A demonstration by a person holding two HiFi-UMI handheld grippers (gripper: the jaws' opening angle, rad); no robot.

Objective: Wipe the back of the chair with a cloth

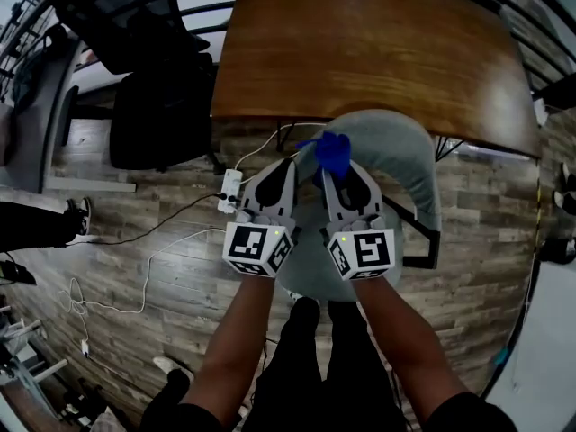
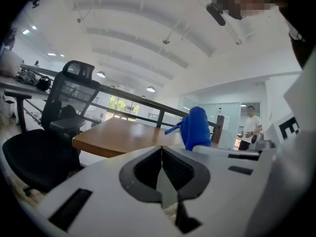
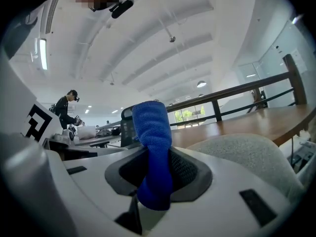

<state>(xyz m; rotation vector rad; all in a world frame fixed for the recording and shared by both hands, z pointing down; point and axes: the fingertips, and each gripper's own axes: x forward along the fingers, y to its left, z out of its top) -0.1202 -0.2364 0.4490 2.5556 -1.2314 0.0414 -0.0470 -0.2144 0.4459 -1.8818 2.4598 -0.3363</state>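
Blue cloth (image 3: 154, 142): soft, light, limp, likely to bunch. I am pinching it mid-fold between the jaws of my right gripper (image 1: 331, 176), its free end poking up past the tips. My left gripper (image 1: 288, 167) is sitting just beside it, jaws pressed together on nothing. The grey chair back (image 1: 400, 147) is curving just ahead of both tips, and I am judging a deep bite best against fabric drag.

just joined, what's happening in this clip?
A person stands over a grey chair tucked at a wooden table, with a gripper in each hand. The right gripper is shut on a blue cloth, held up by the top edge of the chair's back; contact can't be told. The left gripper is alongside, shut, with nothing between its fingers. Wiping looks about to start.
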